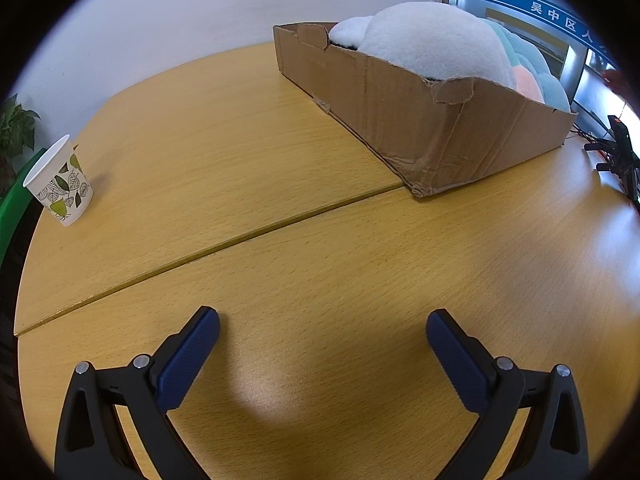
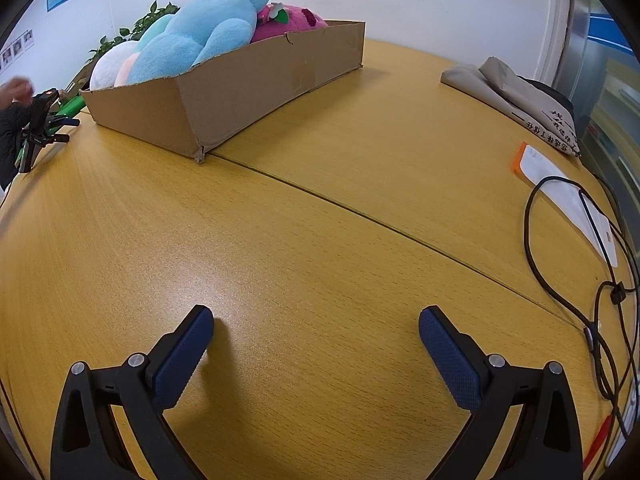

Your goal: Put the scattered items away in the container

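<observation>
One cardboard box (image 1: 424, 120) stands on the wooden bench (image 1: 280, 184), on the far side of the seam that crosses the top; one near corner of the box reaches that seam. Its rim is torn and its walls are creased. Soft toys fill the box and rise above its walls. From the left wrist view one large white plush (image 1: 432, 40) shows, with pastel green and pink plush (image 1: 532, 76) behind it. From the right wrist view three show clearly: one light blue plush (image 2: 200, 36), one magenta plush (image 2: 292, 20) at the far end, and one white and pink plush (image 2: 114, 66) at the near end. How many toys lie beneath cannot be told.

One paper cup (image 1: 60, 184) with a leaf print stands upright near the left edge of the bench, well apart from the box. No toy lies on the bare bench between the tongs and the box.

Left tongs (image 1: 322, 324): spread wide, holding nothing, low over the bench. Right tongs (image 2: 316, 322): spread wide, holding nothing, low over the bench.

Right of the right tongs lie black cables (image 2: 576, 264), one white card with an orange edge (image 2: 560, 184), and one folded grey cloth bag (image 2: 516, 96). One small black tripod (image 2: 38, 128) stands just beside the box's near end. A potted plant (image 2: 136, 26) shows behind the box.
</observation>
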The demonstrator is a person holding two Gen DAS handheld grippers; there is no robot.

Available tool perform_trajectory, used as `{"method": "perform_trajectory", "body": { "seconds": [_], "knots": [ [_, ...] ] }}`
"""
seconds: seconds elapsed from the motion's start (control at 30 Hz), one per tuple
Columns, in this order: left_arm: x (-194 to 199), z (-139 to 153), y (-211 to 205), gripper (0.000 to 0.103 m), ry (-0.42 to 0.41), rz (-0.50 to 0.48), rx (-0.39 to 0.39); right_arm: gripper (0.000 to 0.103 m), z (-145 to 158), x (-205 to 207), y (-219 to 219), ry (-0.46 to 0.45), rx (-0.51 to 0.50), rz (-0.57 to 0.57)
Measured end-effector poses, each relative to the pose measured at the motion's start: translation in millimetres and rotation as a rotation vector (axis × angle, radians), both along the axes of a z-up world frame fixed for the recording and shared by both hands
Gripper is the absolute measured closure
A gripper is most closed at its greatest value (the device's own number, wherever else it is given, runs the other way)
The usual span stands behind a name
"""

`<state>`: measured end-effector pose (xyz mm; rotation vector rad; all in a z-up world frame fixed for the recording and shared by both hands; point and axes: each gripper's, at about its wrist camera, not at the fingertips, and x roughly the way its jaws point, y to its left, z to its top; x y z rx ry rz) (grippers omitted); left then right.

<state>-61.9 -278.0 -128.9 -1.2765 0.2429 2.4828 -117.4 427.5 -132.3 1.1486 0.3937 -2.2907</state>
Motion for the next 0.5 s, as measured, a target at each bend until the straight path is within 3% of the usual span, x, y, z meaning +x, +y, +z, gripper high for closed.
{"method": "perform_trajectory", "body": {
  "seconds": [0.5],
  "knots": [
    [3.0, -0.2, 1.0, 0.000, 0.000, -0.001, 0.000, 0.000, -0.5, 0.3, 0.4, 0.001, 0.000, 0.001]
  ]
}}
